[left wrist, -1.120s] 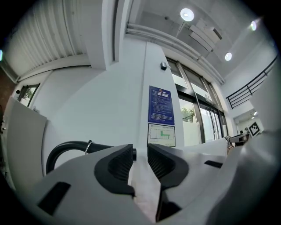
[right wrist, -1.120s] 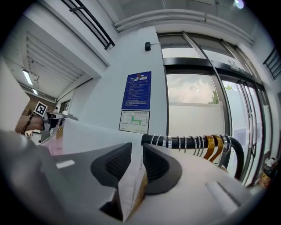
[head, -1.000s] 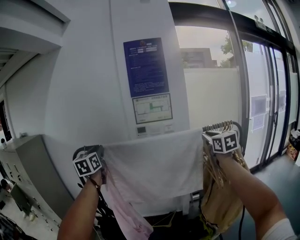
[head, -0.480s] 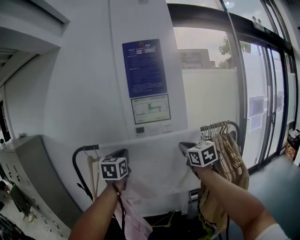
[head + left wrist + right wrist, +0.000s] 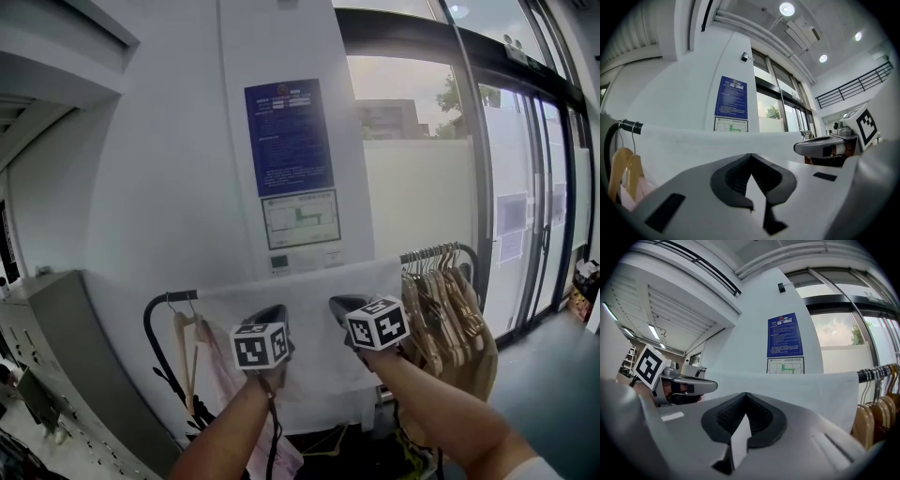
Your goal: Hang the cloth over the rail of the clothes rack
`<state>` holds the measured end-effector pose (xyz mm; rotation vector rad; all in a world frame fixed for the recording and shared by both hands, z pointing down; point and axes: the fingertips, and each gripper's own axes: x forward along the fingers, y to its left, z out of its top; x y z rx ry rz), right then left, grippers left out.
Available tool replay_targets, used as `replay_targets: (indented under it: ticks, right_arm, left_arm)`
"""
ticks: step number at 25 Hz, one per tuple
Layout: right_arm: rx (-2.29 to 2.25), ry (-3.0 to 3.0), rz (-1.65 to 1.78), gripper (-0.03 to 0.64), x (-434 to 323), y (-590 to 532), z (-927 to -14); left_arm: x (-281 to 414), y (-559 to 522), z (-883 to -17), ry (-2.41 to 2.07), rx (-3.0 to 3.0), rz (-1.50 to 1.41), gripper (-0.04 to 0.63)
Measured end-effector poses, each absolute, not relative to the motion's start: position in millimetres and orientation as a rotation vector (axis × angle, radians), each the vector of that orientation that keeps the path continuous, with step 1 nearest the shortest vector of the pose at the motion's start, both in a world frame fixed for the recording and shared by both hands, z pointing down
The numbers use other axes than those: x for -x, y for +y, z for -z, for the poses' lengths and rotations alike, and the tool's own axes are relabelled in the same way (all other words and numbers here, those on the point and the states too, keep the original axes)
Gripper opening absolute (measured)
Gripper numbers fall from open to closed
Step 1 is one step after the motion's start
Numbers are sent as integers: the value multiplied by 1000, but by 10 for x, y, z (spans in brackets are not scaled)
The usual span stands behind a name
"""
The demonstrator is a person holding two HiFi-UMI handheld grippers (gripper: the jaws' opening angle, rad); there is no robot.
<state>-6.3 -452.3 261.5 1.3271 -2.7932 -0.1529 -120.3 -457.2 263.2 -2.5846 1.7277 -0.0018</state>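
Observation:
The white cloth point(image 5: 309, 286) hangs draped over the black rail point(image 5: 171, 298) of the clothes rack, spread flat between the hangers at both ends. My left gripper point(image 5: 275, 317) and right gripper point(image 5: 339, 306) hover side by side in front of the cloth's middle, a little short of it. Both are shut with nothing between the jaws. In the left gripper view the cloth point(image 5: 693, 140) fills the band beyond the closed left gripper point(image 5: 751, 155). In the right gripper view the cloth point(image 5: 811, 392) runs up to the rail point(image 5: 876, 373) beyond the closed right gripper point(image 5: 746, 394).
Several wooden hangers point(image 5: 450, 300) with a tan garment crowd the rail's right end. A wooden hanger point(image 5: 187, 349) and a pink garment point(image 5: 225, 375) hang at its left end. A white wall with a blue notice point(image 5: 291, 136) stands behind; glass doors point(image 5: 525, 187) are to the right.
Both grippers have left the cloth's two upper ends, moved inward toward the middle and drawn back. Their jaws have gone from open to shut. The cloth stays draped over the rail.

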Motion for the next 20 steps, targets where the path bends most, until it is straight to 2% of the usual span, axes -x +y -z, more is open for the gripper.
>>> replay_targets:
  ticks: [20]
  right_arm:
    - [-1365,-2782,117,0,96,-4672,-2670]
  left_arm:
    - [1217,-4702,-2586,1704,2583,-8,5]
